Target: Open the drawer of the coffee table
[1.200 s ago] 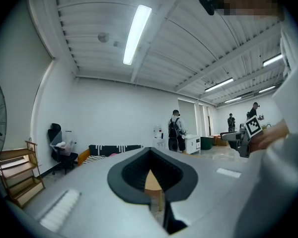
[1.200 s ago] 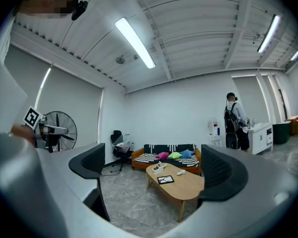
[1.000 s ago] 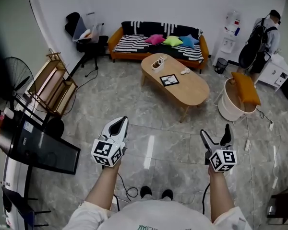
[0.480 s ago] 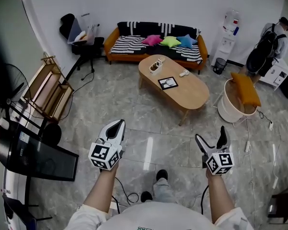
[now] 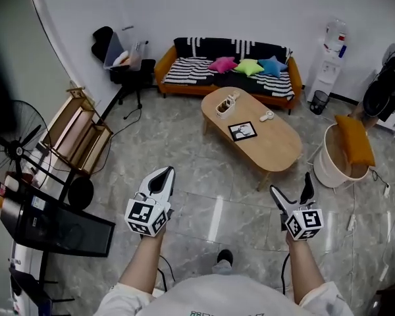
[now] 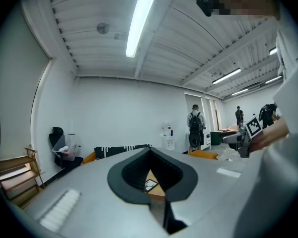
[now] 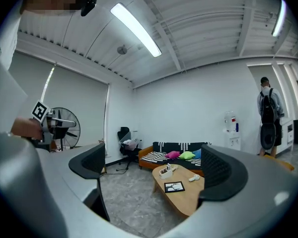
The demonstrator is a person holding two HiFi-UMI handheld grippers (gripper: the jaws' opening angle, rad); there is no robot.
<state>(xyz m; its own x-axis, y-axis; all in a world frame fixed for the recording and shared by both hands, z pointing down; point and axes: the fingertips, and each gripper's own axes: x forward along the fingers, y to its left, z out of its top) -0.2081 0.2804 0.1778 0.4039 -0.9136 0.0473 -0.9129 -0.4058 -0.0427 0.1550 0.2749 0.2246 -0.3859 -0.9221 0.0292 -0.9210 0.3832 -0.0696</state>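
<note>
Head view: walking toward the counter, drawer not yet reached

Over the last second the oval wooden counter (image 5: 276, 147), the task's coffee table, slides lower and rightward in frame, and one shoe (image 5: 225, 257) steps forward below. The person seems to be approaching, so opening has not begun. The counter lies well ahead of both tongs, nearer the right one's side. Its long axis runs diagonally, far-left to near-right. No drawer front shows. The left tongs (image 5: 162, 171) are pressed together and the right tongs (image 5: 291, 184) are spread, both empty.
</note>
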